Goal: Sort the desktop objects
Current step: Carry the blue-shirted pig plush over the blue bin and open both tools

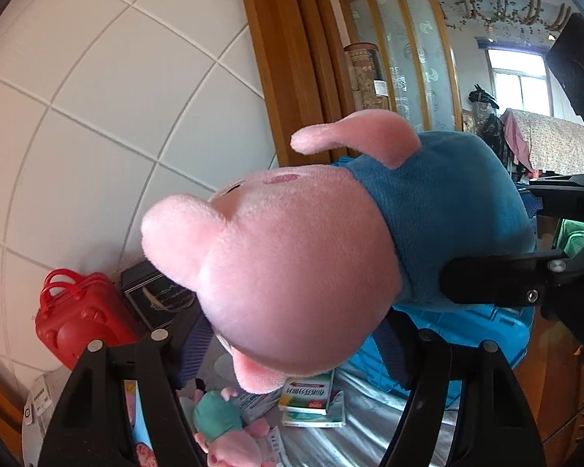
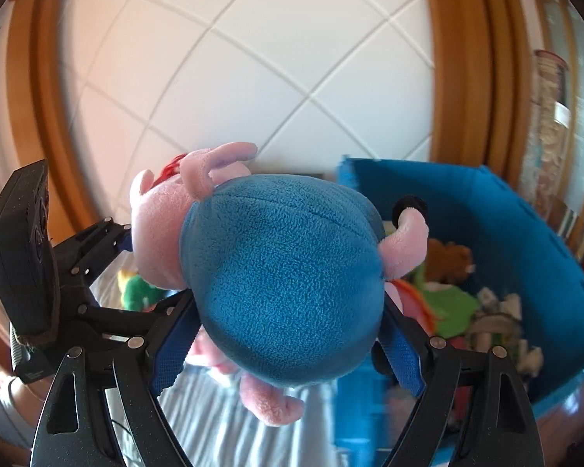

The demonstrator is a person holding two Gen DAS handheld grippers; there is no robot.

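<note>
A pink plush pig in a blue shirt [image 1: 299, 264] hangs in the air, held by both grippers. My left gripper [image 1: 292, 350] is shut on its pink head, with the blue pads [image 1: 192, 344] pressing in from both sides. My right gripper [image 2: 288, 346] is shut on the blue body [image 2: 284, 272]. In the left wrist view a black finger of the right gripper [image 1: 494, 278] presses into the shirt. The left gripper's black frame [image 2: 85, 257] shows at the left of the right wrist view. The pig's arms and legs stick out freely.
A blue bin [image 2: 525, 241] holding several soft toys stands below and to the right. On the grey cloth below lie a small pig plush [image 1: 222, 424] and medicine boxes [image 1: 307, 393]. A red toy suitcase [image 1: 78, 315] and a black box [image 1: 155, 292] stand against the white tiled wall.
</note>
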